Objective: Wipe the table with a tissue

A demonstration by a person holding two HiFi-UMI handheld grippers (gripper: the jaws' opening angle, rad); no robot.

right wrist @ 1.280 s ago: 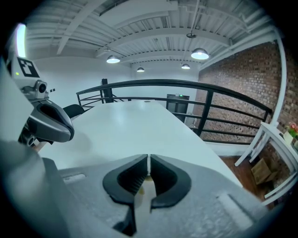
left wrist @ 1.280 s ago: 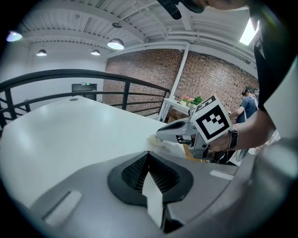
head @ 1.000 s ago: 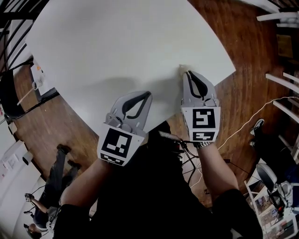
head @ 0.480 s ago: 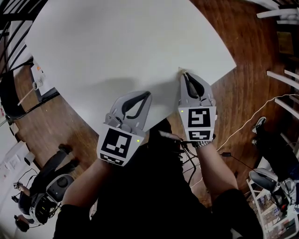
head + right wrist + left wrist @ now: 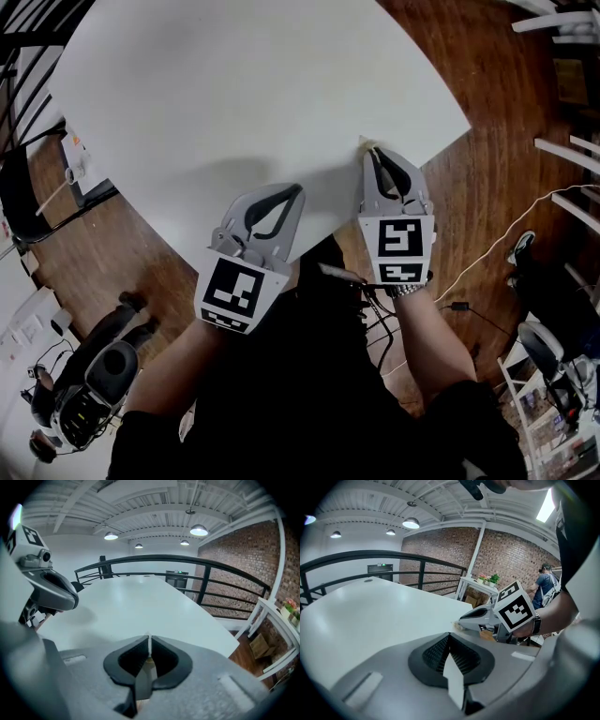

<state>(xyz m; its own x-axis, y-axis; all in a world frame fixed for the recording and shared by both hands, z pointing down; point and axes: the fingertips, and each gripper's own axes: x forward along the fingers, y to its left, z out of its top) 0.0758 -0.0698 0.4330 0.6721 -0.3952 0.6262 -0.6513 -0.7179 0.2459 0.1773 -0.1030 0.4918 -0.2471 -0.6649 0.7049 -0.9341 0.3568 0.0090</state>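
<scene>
A small crumpled tissue (image 5: 363, 142) lies pressed on the white table (image 5: 234, 94) close to its near right edge. My right gripper (image 5: 371, 150) is shut on it, tips down on the tabletop. In the right gripper view a thin tan-white sliver of tissue (image 5: 149, 657) shows between the closed jaws of the right gripper (image 5: 149, 640). My left gripper (image 5: 289, 193) hovers over the near table edge to the left, shut with nothing held. From the left gripper (image 5: 450, 637), the right gripper (image 5: 465, 619) and the tissue (image 5: 456, 626) show ahead.
The table's near edge (image 5: 187, 253) runs diagonally just in front of both grippers, over a wooden floor (image 5: 497, 178). A black railing (image 5: 187, 562) borders the far side. A white cable (image 5: 487, 248) lies on the floor at right, equipment (image 5: 103, 375) at lower left.
The right gripper drifted slightly left with the tissue, then partly back. The left gripper has stayed put. The equipment on the floor at lower left has shifted.
</scene>
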